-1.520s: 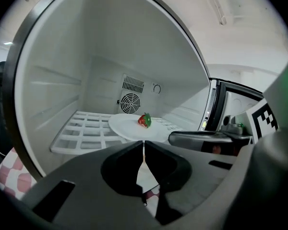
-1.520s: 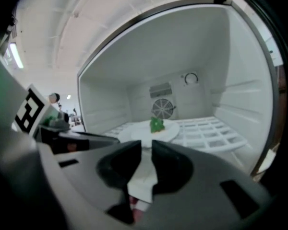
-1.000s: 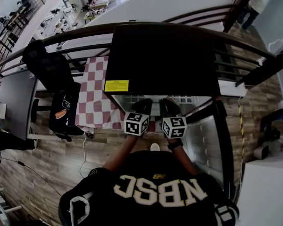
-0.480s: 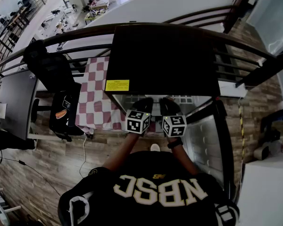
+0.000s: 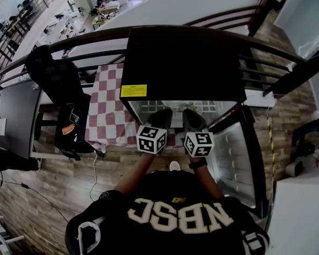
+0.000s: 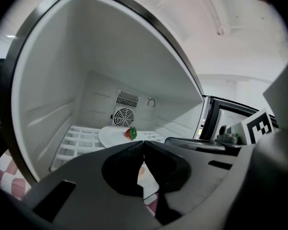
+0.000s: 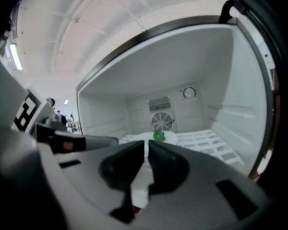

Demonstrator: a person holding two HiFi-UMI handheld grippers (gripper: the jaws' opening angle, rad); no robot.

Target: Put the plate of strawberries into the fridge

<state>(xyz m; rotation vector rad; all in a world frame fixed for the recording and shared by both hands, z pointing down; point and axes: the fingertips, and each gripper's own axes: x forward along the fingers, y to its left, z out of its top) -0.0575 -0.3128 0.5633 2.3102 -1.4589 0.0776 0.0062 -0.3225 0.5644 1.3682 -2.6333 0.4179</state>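
Note:
The fridge [image 5: 181, 62] stands open in front of me, its black top filling the middle of the head view. Inside, a white plate [image 6: 114, 136] with a red strawberry [image 6: 130, 133] rests on the white wire shelf [image 6: 79, 140], in front of the round fan grille. The plate [image 7: 145, 137] and the strawberry's green top [image 7: 159, 136] also show in the right gripper view. My left gripper [image 5: 161, 113] is at the fridge mouth, short of the plate, jaws shut and empty. Beside it, my right gripper [image 5: 191, 114] has a narrow gap between its closing jaws, with nothing in it.
The fridge door [image 5: 238, 158] hangs open to the right, with white shelves on its inner side. A table with a red-and-white checked cloth [image 5: 109, 108] stands left of the fridge, next to a black chair [image 5: 58, 76]. A dark railing [image 5: 85, 39] runs behind.
Both grippers have eased back a little from the fridge opening. More of the white interior shows below the fridge's black top.

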